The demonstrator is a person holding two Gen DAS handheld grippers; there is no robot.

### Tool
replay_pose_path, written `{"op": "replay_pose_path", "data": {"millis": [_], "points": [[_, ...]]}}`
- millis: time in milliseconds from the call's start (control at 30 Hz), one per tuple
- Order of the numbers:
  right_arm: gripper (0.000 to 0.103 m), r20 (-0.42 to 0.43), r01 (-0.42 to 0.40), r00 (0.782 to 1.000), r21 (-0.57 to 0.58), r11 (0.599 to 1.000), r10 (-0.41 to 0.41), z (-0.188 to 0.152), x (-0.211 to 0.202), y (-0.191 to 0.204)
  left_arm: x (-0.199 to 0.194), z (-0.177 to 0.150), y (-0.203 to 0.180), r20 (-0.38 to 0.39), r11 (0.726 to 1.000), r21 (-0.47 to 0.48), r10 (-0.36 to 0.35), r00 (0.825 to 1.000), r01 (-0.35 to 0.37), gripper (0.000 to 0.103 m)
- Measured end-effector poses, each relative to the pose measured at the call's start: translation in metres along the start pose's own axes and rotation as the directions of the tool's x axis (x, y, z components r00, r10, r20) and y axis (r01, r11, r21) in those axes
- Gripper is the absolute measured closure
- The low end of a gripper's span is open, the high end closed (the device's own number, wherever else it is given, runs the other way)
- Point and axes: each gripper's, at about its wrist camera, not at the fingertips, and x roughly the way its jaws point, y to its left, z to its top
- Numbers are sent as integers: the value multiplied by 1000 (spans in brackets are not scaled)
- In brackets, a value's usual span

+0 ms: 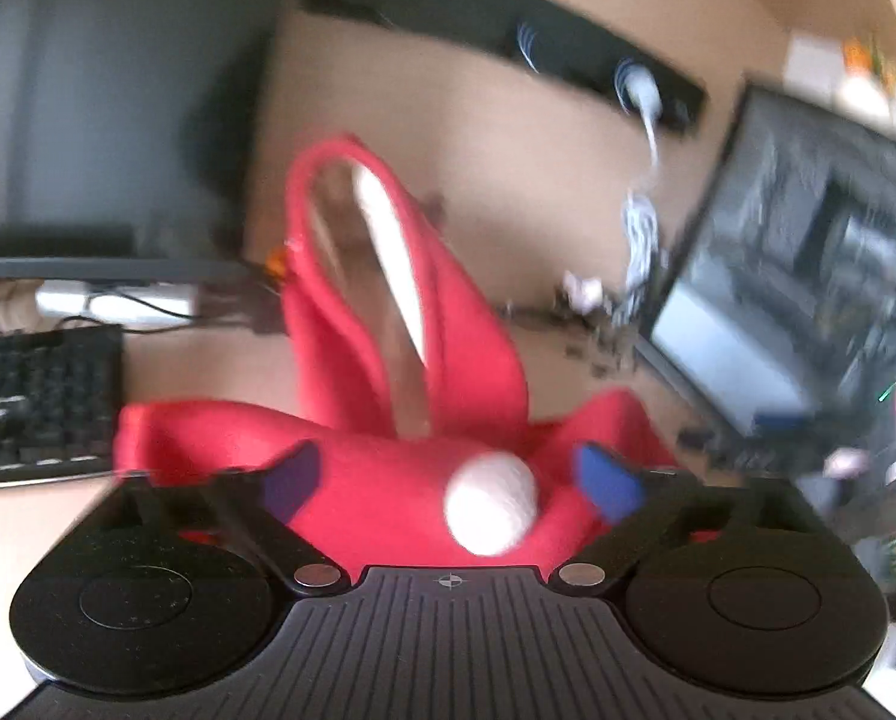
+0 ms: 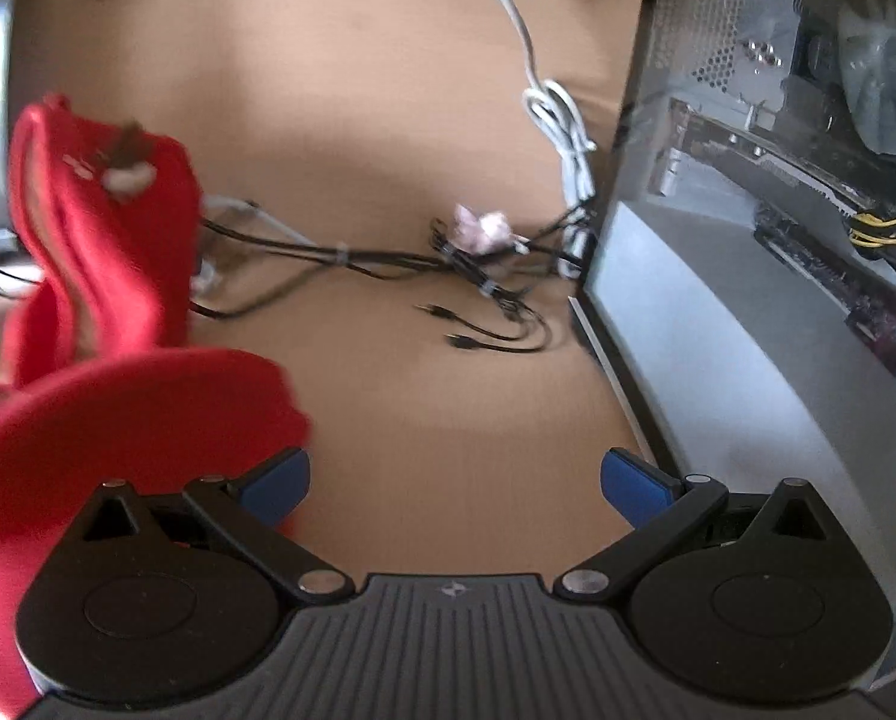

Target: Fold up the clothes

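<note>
A red garment (image 1: 387, 450) with a white pompom (image 1: 490, 504) lies bunched on the tan desk, and one looped part with a white stripe (image 1: 387, 252) stands up behind it. My left gripper (image 1: 451, 477) has its blue pads wide apart, with the red cloth and the pompom filling the gap; I see no pad pressing in. In the right wrist view the same red garment (image 2: 117, 408) sits at the left and laps over the left finger. My right gripper (image 2: 454, 483) is open over bare desk (image 2: 448, 408), with nothing between its pads.
An open computer case (image 2: 778, 240) stands along the right. Black cables (image 2: 478, 282) and a knotted white cable (image 2: 562, 132) lie mid-desk. A black keyboard (image 1: 33, 402) and a dark monitor (image 1: 87, 108) sit at the left, and a black power strip (image 1: 508, 30) at the back.
</note>
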Motion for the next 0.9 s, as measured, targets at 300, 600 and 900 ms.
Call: {"op": "replay_pose_path", "data": {"millis": [300, 600, 900], "points": [[0, -72, -56, 995, 73, 996, 62, -35, -30, 6, 72, -34, -37, -72, 962, 252, 126, 989, -104, 54], [0, -14, -51, 999, 79, 996, 53, -36, -42, -7, 9, 11, -56, 209, 927, 333, 106, 972, -172, 63], [0, 162, -273, 945, -95, 957, 286, 15, -48, 38, 33, -4, -18, 90, 967, 214, 119, 989, -136, 12]]}}
